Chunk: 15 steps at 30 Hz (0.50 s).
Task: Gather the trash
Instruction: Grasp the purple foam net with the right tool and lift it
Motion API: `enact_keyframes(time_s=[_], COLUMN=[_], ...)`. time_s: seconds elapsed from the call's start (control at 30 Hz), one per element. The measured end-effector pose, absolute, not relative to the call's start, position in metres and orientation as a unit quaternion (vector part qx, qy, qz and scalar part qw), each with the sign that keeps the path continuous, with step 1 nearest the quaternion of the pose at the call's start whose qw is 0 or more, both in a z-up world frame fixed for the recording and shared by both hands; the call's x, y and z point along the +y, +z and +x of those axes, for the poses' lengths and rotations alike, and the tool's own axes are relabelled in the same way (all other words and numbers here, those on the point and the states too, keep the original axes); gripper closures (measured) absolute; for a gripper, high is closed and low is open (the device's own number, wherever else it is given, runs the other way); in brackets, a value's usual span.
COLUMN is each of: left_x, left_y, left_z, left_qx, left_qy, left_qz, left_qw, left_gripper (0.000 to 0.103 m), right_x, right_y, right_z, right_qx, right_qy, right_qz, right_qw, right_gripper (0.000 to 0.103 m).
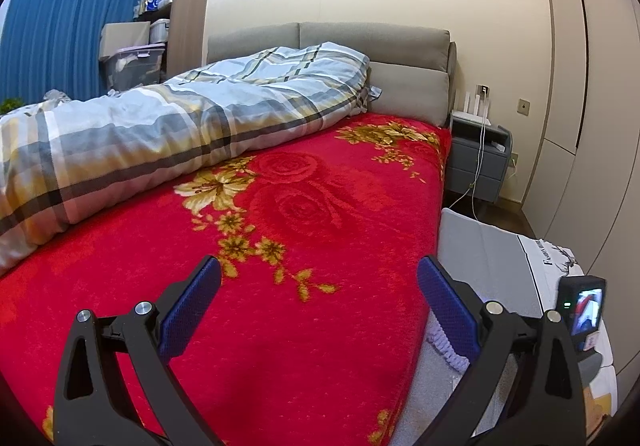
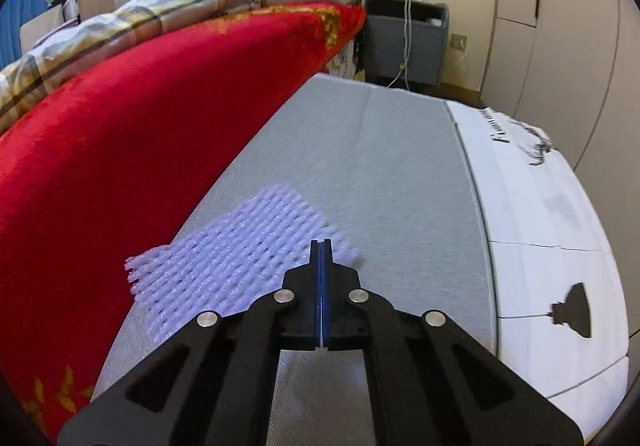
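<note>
Ahead of my right gripper [image 2: 321, 246]: bare grey surface [image 2: 384, 150], passable | left: red-blanketed bed [image 2: 140, 118] walls me in | far ahead: nightstand [image 2: 404, 42] blocks.

This is a bedroom in a home. A bed with a grey padded fabric headboard [image 1: 372, 42] fills the room, spread with a plush red blanket patterned with gold flowers [image 1: 304, 230] and a rumpled blue, grey and cream plaid duvet [image 1: 172, 118]. Beside the headboard stands a small grey bedside cabinet [image 1: 478, 154] with white cables [image 1: 480, 150] hanging down its front. Long blue curtains [image 1: 68, 30] hang at the far side, next to tall wooden shelves crowded with boxes and storage bins [image 1: 160, 2]. Cream built-in wardrobe doors [image 1: 580, 86] line the opposite wall.
</note>
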State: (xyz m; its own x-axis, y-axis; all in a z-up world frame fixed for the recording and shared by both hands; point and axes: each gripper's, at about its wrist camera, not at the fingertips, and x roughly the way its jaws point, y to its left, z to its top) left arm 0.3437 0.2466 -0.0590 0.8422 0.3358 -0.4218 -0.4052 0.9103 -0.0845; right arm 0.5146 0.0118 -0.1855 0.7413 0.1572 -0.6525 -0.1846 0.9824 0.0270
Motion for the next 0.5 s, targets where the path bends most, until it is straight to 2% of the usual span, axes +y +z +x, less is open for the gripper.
enact_keyframes(time_s=[0.1,0.13,0.2,0.23,0.27,0.5], left_x=[0.247,0.247,0.247,0.247,0.247,0.253], left_y=[-0.059,-0.059,-0.059,-0.059,-0.059,-0.061], left_z=[0.343,0.343,0.343,0.342,0.342,0.344], left_qx=[0.204,0.204,0.204,0.203,0.203,0.21], left_qy=[0.194,0.194,0.193,0.193,0.193,0.199], left_qz=[-0.09,-0.092,-0.094,-0.095,-0.095,-0.111], left_qw=[0.955,0.955,0.955,0.955,0.955,0.951], left_gripper=[0.008,0.008,0.008,0.008,0.008,0.008], right_x=[0.004,0.002,0.002,0.003,0.008,0.046], right_y=[-0.182,-0.183,-0.187,-0.188,-0.189,-0.198], right_z=[0.514,0.515,0.52,0.52,0.52,0.53], right_qx=[0.352,0.36,0.384,0.386,0.38,0.389], right_qy=[0.08,0.075,0.076,0.076,0.077,0.103], right_qz=[-0.011,-0.006,0.015,0.022,0.018,-0.039], right_qw=[0.932,0.93,0.92,0.919,0.922,0.915], right_gripper=[0.102,0.097,0.073,0.047,0.041,0.038])
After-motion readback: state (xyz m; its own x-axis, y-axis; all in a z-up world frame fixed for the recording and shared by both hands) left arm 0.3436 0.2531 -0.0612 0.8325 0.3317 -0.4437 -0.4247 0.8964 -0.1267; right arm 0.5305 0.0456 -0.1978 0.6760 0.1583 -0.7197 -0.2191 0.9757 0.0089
